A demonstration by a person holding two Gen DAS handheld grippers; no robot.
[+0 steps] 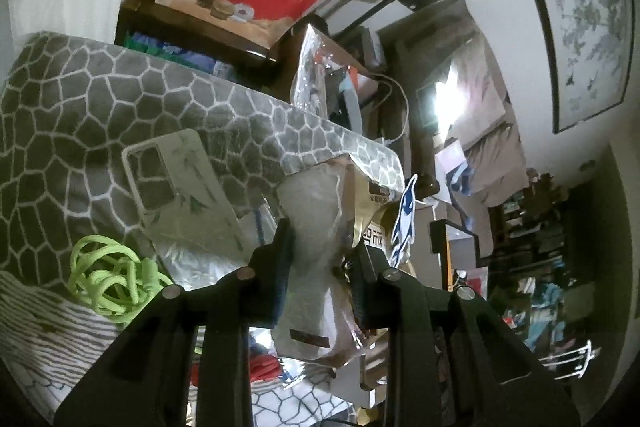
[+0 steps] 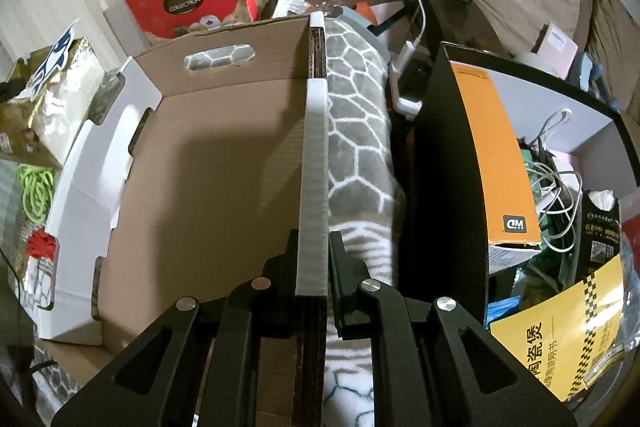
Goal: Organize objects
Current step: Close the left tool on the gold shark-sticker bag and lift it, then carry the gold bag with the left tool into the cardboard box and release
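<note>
My left gripper [image 1: 324, 247] is clenched on a clear plastic packet with white contents and a gold-brown side [image 1: 320, 223], which I hold above the grey blanket with a white cell pattern [image 1: 120, 95]. A blue and white dolphin sticker [image 1: 405, 219] stands at the packet's right edge. On the blanket, to the left of the packet, lies a pale phone case with a leaf print [image 1: 180, 187], and near it a tangled lime-green cord [image 1: 108, 279].

My right gripper [image 2: 314, 251] is closed on the white-topped side wall of an open brown cardboard box [image 2: 208, 179], one finger inside the box and one outside against the blanket. In the right wrist view the same packet [image 2: 60, 99] is beside the box's left wall, outside it, with the green cord below it and a small red bundle [image 2: 40, 243] lower down. To the right of the box stands a black and orange carton [image 2: 496, 155]
</note>
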